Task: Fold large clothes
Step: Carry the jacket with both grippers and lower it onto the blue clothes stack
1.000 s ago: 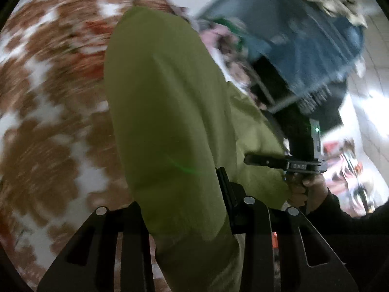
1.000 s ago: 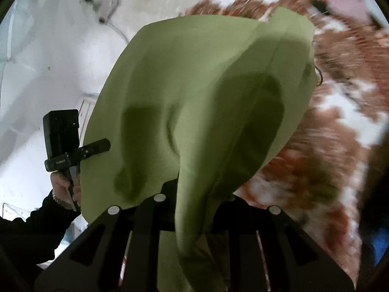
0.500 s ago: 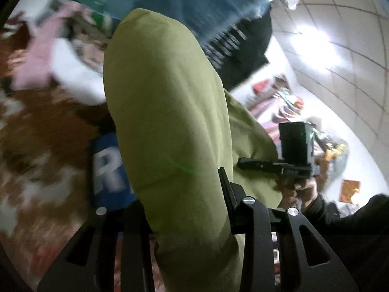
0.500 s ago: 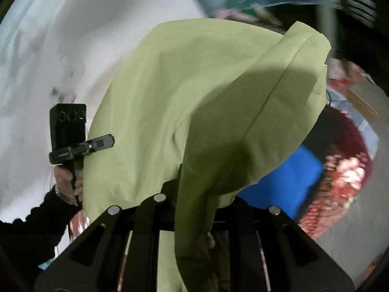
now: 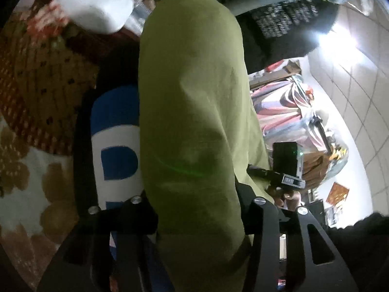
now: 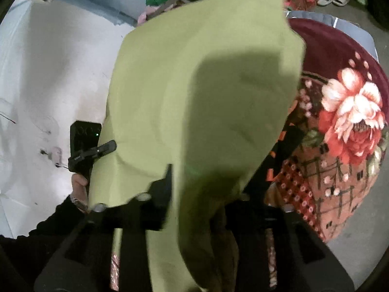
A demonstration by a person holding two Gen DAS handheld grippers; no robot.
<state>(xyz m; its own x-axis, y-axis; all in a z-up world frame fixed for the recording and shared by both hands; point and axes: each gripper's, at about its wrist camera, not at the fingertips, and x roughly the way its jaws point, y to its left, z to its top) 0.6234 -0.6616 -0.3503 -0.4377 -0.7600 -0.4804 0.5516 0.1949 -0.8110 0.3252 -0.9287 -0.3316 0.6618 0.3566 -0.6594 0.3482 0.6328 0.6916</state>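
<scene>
Left tool (image 5: 198, 219) is clamped on the green garment (image 5: 192, 112); right tool (image 6: 199, 209) is clamped on the same cloth (image 6: 201, 92), so the garment hangs stretched btwn both, lifted up in the air, not resting on anything I can see. From the left wrist view the cloth drapes fwd over the fingers as a tall rounded fold, its far edge near the top of the frame. From the right wrist view it spreads wider, w/ a soft upper edge and a shaded fold running down the middle to the grip.

Below and to one side lies the red floral blanket (image 6: 345, 112), its curved edge meeting grey floor (image 6: 359, 238) w/ some open room there. A blue-and-white item (image 5: 114, 141) sits just beside the hanging cloth, partly hidden behind it. A white wall (image 6: 48, 73) fills the other side, well apart. Tiled wall (image 5: 352, 85) and a striped heap of fabric (image 5: 282, 112) stand further off.
</scene>
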